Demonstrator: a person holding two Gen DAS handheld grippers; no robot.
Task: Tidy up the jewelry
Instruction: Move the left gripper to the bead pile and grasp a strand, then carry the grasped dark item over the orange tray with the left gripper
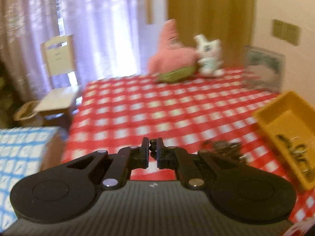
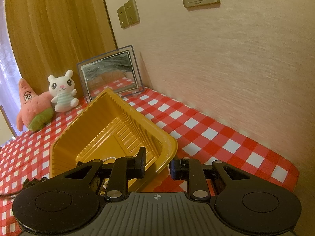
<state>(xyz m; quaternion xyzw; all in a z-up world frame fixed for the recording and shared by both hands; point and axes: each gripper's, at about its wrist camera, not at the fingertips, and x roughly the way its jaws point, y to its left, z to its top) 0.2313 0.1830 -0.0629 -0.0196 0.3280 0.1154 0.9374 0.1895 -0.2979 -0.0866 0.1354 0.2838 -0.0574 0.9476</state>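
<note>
My left gripper (image 1: 153, 147) is shut on a short string of dark beads (image 1: 152, 145), held above the red checked tablecloth (image 1: 157, 108); the picture is blurred. A heap of dark jewelry (image 1: 222, 145) lies on the cloth to its right. Further right is the yellow plastic tray (image 1: 285, 127) with several pieces of jewelry (image 1: 299, 151) inside. In the right wrist view my right gripper (image 2: 157, 163) is shut on the near corner wall of the yellow tray (image 2: 110, 129), one finger inside and one outside. A pearl strand (image 2: 109, 158) shows in the tray, and dark jewelry (image 2: 33, 182) lies left of it.
A pink star plush (image 2: 33, 108), a white bunny plush (image 2: 63, 92) and a glass picture frame (image 2: 110, 74) stand along the table's far edge. The wall (image 2: 236, 68) runs along the right side. A pale chair (image 1: 57, 74) and a blue checked surface (image 1: 21, 153) lie left of the table.
</note>
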